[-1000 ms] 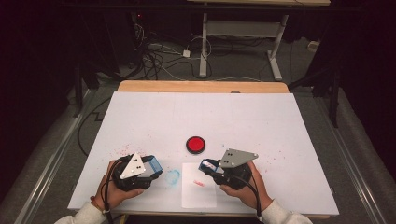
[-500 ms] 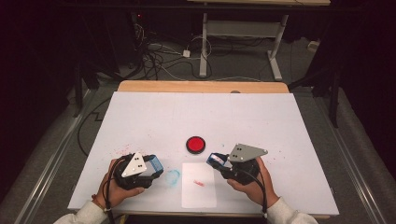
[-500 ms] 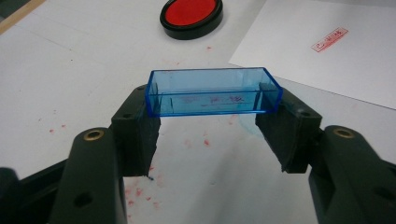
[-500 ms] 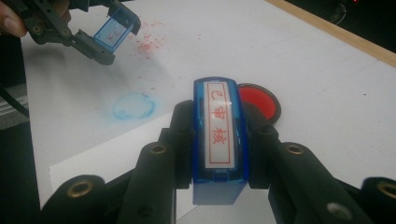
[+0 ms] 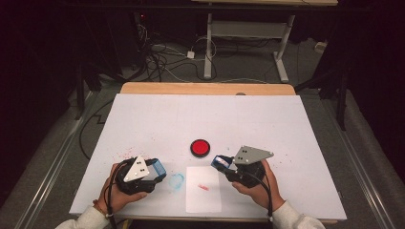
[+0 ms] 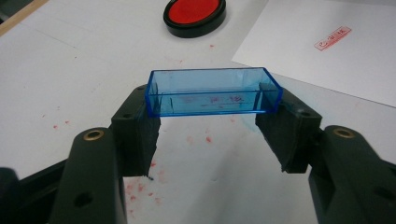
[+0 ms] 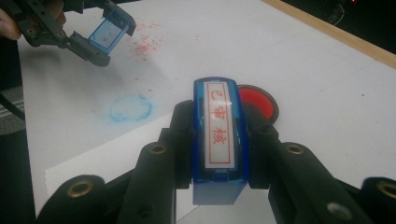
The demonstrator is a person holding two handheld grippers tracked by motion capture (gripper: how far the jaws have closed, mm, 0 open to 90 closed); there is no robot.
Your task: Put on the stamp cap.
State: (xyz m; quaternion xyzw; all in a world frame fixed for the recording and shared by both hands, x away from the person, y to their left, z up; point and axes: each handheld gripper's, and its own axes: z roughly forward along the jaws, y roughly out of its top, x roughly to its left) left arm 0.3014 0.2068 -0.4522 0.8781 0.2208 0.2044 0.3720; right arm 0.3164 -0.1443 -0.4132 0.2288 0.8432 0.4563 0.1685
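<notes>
The tabletop, covered in white and speckled with red ink spots near its front left, carries the whole job. On it, at the front middle between the two hands, lies a white sheet of paper, and that sheet already bears one small red stamp mark. Just beyond the sheet sits a round red ink pad in its black rim, and beside the sheet's left edge there is a pale blue ring smudge on the cover.

The left tool is held low over the tabletop at the front left, its jaws clamped on the two short ends of a clear blue stamp cap, which hangs open side up, off the surface. The right tool hovers just right of the sheet, clamped on the sides of the blue stamp; its printing face, a red frame with three red characters, is turned up toward that tool's camera and looks inked.

As a judgement: the stamping itself looks done, since the cap is off, the face carries ink and the paper shows a print. What seems left is bringing cap and stamp together again, unless a second print is wanted. The two parts are well apart, one on either side of the sheet, so the cap's open side would need lining up with the stamp's face before they meet.
</notes>
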